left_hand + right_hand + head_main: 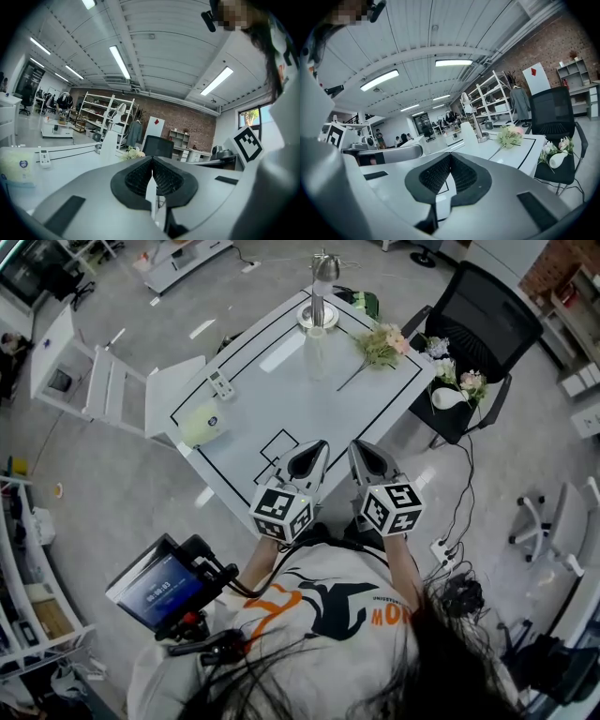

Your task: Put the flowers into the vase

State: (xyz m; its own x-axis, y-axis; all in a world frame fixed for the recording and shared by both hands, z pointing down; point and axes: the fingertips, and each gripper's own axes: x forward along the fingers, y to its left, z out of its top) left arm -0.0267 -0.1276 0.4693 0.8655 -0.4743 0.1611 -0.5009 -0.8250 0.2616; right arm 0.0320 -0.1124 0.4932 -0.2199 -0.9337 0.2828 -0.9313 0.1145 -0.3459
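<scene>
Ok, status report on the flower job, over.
Shut and empty: left hand-held gripper, right hand-held gripper, at near table edge. Flowers lying on table, outside vase. Metal stand close beside vase.

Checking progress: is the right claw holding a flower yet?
No, the right claw is shut on nothing, and the flowers lie on the table ahead.

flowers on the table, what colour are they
The flowers are pale pink with green leaves, clearest in head view.
</scene>
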